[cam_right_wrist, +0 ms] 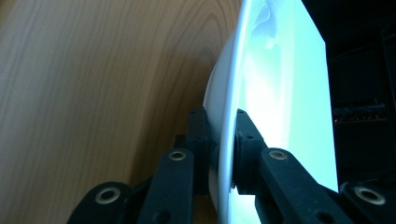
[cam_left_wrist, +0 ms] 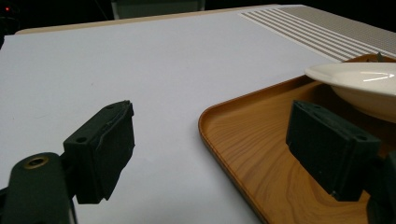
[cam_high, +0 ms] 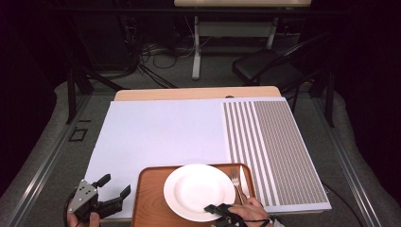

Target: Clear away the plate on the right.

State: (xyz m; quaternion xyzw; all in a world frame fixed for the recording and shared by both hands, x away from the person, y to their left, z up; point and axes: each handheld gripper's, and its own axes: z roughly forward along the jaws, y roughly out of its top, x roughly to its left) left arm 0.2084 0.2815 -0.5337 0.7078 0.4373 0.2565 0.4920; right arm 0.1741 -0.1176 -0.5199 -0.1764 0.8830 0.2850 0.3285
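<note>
A white plate (cam_high: 198, 190) lies on a wooden tray (cam_high: 150, 198) at the table's near edge. My right gripper (cam_high: 215, 208) is shut on the plate's near rim, one jaw above and one below. In the right gripper view the plate rim (cam_right_wrist: 229, 126) runs between the two pads, with the tray's wood grain (cam_right_wrist: 93, 84) to the left. A fork (cam_high: 235, 181) and a knife (cam_high: 244, 180) lie on the tray right of the plate. My left gripper (cam_high: 114, 186) stands open over the white mat just left of the tray; in its own view the gripper (cam_left_wrist: 210, 149) straddles the tray's corner (cam_left_wrist: 233, 140), touching nothing.
A white mat (cam_high: 161, 132) covers the table, with a grey striped panel (cam_high: 274, 146) on its right side. A black chair (cam_high: 269, 66) and a table leg (cam_high: 196, 47) stand beyond the far edge, among cables on the floor.
</note>
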